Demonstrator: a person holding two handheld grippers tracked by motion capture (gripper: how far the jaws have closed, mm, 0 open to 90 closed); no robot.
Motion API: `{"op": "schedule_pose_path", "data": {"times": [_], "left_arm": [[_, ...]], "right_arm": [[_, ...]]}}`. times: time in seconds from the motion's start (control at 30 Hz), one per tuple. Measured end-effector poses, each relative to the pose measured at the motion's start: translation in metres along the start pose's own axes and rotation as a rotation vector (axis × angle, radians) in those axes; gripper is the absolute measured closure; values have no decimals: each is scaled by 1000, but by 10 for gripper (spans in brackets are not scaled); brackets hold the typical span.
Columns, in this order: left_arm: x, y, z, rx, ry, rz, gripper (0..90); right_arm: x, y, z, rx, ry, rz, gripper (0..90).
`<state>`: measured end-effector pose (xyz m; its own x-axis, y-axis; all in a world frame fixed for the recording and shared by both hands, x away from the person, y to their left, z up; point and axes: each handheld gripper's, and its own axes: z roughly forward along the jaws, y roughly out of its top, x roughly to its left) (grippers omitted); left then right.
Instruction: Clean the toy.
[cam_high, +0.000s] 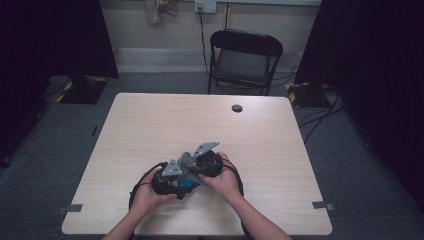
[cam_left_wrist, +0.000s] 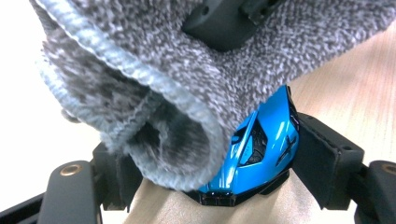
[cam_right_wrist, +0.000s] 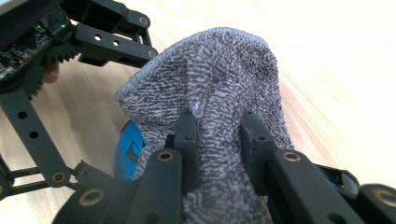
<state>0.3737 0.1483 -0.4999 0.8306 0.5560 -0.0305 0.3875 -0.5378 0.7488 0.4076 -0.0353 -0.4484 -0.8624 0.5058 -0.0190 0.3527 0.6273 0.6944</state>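
2 grippers meet low over the pale wooden table (cam_high: 150, 120): the left gripper (cam_left_wrist: 224, 177) clamps a glossy blue toy car (cam_left_wrist: 257, 154), the right gripper (cam_right_wrist: 217, 140) pinches a grey knitted cloth (cam_right_wrist: 219, 79) draped over it.

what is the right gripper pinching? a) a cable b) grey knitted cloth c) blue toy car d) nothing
b: in the right gripper view the right gripper has its fingers closed on the grey knitted cloth, while the blue toy car sits between the left gripper's fingers.

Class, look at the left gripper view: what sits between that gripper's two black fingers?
A glossy blue toy car sits between the fingers, with a grey knitted cloth draped over its top.
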Motion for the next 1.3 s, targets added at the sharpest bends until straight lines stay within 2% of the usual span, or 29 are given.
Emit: {"op": "schedule_pose_path", "data": {"times": [0.2,0.27,0.4,0.47,0.8,1.3], "left_arm": [[0,1,1,1,-2,0,244],[0,1,1,-1,-2,0,244],[0,1,1,0,-1,2,244],[0,1,1,0,-1,1,244],[1,2,2,1,-4,5,244],[0,4,4,-1,-5,5,244]], "right_arm": [[-3,1,-2,12,-2,-9,734],[-4,1,-4,19,-23,-38,736],[-8,0,-8,24,-48,-42,738],[-11,-1,-11,37,-75,-66,740],[-29,-11,-18,36,-90,5,741],[-52,-28,-31,38,-136,57,740]]}}
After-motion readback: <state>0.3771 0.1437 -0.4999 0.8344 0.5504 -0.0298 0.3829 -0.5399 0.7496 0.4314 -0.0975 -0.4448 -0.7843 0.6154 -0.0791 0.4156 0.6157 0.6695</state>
